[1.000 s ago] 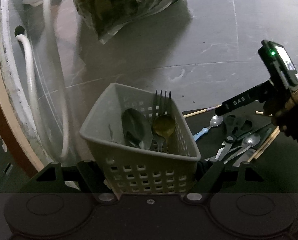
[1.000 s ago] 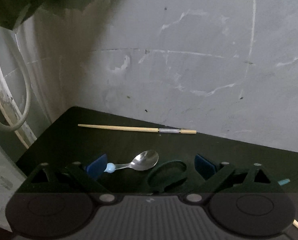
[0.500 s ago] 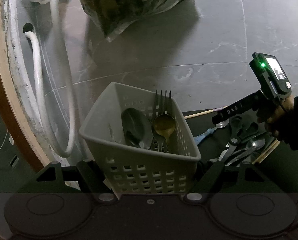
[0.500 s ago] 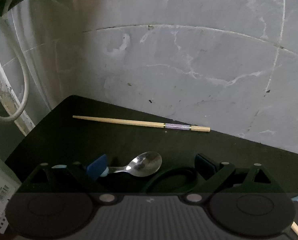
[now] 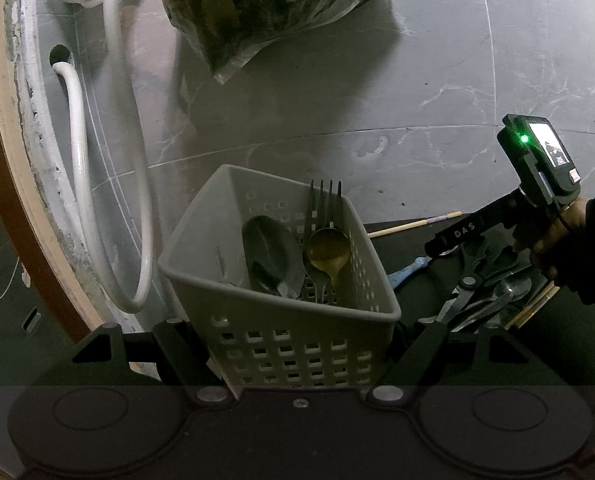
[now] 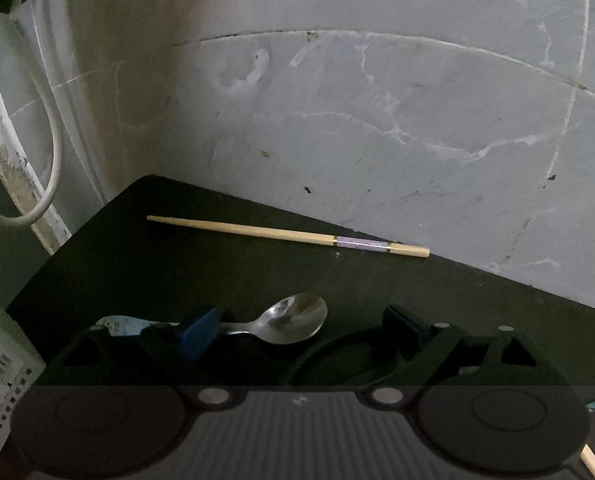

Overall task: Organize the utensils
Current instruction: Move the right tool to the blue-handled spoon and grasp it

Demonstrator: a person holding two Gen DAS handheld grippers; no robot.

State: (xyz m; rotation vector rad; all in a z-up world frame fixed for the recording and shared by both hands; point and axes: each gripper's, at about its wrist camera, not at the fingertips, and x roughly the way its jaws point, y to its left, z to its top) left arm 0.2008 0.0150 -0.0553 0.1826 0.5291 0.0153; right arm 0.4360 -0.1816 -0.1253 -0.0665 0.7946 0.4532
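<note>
1. The right gripper (image 6: 301, 332) has dropped toward the dark mat (image 6: 177, 264) since a second ago: in its own view the steel spoon (image 6: 293, 318) now fills more of the lower centre, and the lone chopstick (image 6: 285, 236) sits higher and larger.
2. Its jaws have just been closing a little but are still spread wide. The spoon's neck and bowl lie between them, with the left blue pad right at the neck; no pinch shows yet.
3. The left gripper (image 5: 297, 344) has not moved. Its fingers are pressed against the sides of the grey basket (image 5: 281, 300), low in the centre of its view.
4. That basket already holds a fork (image 5: 325, 208), a gold spoon (image 5: 328, 246) and a dark spoon (image 5: 271, 256).
5. Judgement: the spoon pickup is about to begin. Scissors (image 5: 473, 276) and other cutlery remain at right, so much sorting is left.
</note>
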